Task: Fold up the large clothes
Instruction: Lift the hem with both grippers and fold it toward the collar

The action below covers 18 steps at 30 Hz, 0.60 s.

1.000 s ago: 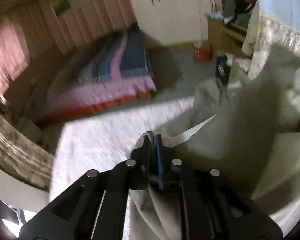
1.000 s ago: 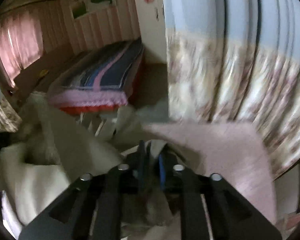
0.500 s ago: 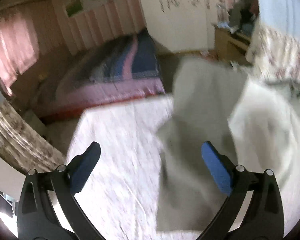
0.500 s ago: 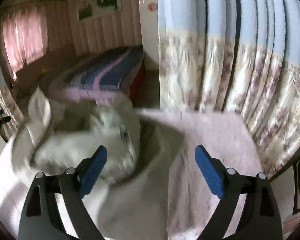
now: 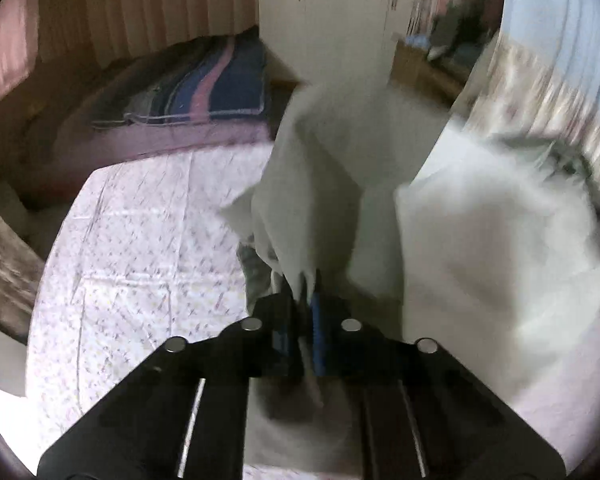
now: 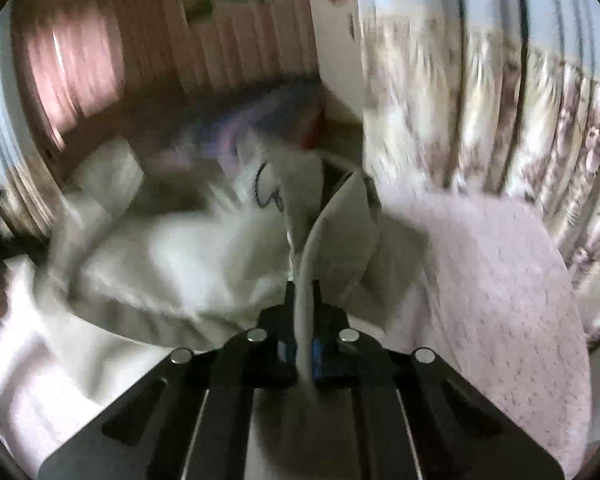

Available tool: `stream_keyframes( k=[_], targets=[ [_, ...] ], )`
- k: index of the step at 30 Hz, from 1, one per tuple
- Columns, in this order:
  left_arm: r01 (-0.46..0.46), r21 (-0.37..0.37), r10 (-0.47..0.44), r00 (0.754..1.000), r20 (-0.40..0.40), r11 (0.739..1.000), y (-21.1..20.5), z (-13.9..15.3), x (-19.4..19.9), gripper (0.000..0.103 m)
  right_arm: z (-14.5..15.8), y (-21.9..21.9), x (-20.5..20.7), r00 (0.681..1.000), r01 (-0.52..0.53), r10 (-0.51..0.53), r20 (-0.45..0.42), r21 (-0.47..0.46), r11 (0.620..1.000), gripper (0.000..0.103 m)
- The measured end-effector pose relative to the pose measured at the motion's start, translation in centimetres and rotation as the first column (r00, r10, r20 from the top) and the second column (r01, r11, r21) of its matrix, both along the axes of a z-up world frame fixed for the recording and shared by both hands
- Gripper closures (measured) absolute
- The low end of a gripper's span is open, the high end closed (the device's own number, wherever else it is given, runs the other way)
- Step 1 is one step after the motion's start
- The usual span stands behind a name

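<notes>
We pinch the white garment (image 5: 480, 248), heaped on the bed (image 5: 140, 248), with both grippers: left gripper (image 5: 305, 292) and right gripper (image 6: 303, 300) each clamp an edge, likely to spread it for folding.

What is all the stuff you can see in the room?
garment: one, white, crumpled on the cover, held by both tongs
cover: one, pale pink with small flecks, spread under the garment
bed: one, blue and pink stripes, behind the cover
wardrobe: one, white, at the back wall
curtain: one, pale blue over a floral band, right of the cover
pink curtain: one, far left
left tongs: one, black with blue pads, shut on a garment edge
right tongs: one, black, shut on a garment fold
</notes>
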State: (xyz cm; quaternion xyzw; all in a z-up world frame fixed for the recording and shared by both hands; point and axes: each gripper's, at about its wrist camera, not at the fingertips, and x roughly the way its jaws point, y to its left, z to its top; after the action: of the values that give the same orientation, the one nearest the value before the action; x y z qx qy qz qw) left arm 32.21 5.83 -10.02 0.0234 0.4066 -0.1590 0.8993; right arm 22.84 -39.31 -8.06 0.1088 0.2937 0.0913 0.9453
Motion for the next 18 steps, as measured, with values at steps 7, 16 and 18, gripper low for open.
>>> stream_keyframes(
  k=[7,16,18],
  targets=[
    [-0.120,0.004,0.120,0.989,-0.083,0.993,1.2,-0.1,5.4,0.094,-0.2,-5.2,6.6,0.913,0.370,-0.361,-0.191,0.012,0.929,0.066],
    [-0.130,0.080,0.135,0.989,-0.068,0.988,1.9,-2.3,0.9,0.033,-3.4,-5.7,-1.6,0.948,0.271,-0.257,-0.186,0.058,0.961,0.015],
    [-0.082,0.041,0.085,0.995,-0.053,0.996,1.7,-1.6,-0.3,0.009,-4.5,-4.2,-2.4,0.951,0.230,-0.226,-0.210,-0.003,0.973,0.012]
  ],
)
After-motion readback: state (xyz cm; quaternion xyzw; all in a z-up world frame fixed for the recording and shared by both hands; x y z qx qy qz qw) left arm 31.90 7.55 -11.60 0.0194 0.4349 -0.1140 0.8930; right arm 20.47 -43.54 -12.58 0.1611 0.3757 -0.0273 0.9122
